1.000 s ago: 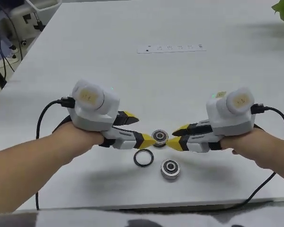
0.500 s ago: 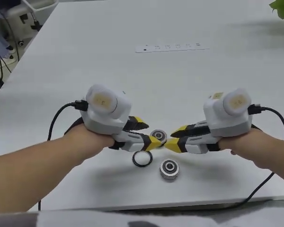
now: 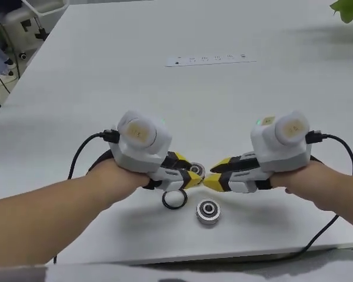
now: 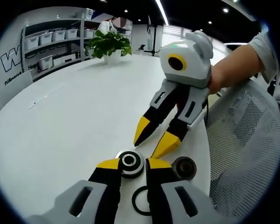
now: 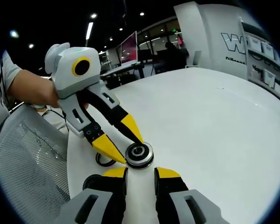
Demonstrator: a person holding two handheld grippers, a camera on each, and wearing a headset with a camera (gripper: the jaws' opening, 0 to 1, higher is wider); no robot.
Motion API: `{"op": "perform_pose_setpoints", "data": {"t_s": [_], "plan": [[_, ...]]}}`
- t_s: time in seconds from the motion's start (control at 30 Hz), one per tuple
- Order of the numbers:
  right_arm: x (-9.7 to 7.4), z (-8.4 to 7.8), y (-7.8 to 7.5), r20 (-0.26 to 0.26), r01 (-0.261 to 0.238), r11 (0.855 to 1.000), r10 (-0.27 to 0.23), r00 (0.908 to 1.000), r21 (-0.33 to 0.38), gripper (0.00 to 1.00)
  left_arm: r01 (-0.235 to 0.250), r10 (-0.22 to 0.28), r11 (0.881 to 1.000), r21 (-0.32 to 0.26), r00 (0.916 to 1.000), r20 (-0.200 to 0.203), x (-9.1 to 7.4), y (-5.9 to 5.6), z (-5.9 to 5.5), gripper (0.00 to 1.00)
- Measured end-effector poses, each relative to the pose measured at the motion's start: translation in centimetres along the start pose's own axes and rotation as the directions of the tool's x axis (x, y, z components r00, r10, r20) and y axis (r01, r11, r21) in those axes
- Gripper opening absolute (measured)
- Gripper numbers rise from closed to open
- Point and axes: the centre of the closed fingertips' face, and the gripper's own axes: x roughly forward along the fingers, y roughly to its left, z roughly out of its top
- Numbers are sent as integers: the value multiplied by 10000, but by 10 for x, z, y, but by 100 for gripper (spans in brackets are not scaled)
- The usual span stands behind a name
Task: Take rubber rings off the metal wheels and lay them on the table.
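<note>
While the left gripper (image 4: 132, 164) clamps its fingers on a metal wheel (image 5: 139, 155) on the table (image 3: 165, 94), the right gripper (image 5: 141, 173) faces it, fingers apart; a loose rubber ring (image 3: 175, 199) and second wheel (image 3: 207, 212) lie beside.

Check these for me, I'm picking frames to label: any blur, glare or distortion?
Head view: even soft light, sharp, faint shadow under the loose metal wheel on the white table. Left gripper view: fisheye bends the shelves, the ceiling strip light glares. Right gripper view: dim background, bright table, gripped metal wheel sharp.
</note>
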Motion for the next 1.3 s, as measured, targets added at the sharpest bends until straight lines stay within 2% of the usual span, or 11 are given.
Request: {"op": "perform_pose_setpoints", "data": {"t_s": [0.1,0.27,0.83,1.07,1.3], "plan": [[1,-1,1,-39,-19,10000,19,10000,-13,20,-110,110,9999,74,9999,-6,1,3,0,13],[4,1,3,-9,-17,9999,17,10000,-129,20,-293,299,9980,562,9995,-93,1,2,0,10],[15,5,3,112,280,9980,-275,9996,-562,24,-587,594,9969,521,9982,-112,1,4,1,7],[16,4,2,45,377,9950,-374,9993,-924,22,-661,666,9966,499,9977,-80,0,3,1,7],[12,1,1,-51,348,9932,-355,9994,-1108,15,-672,674,9973,280,9977,-51,0,3,1,7]]}}
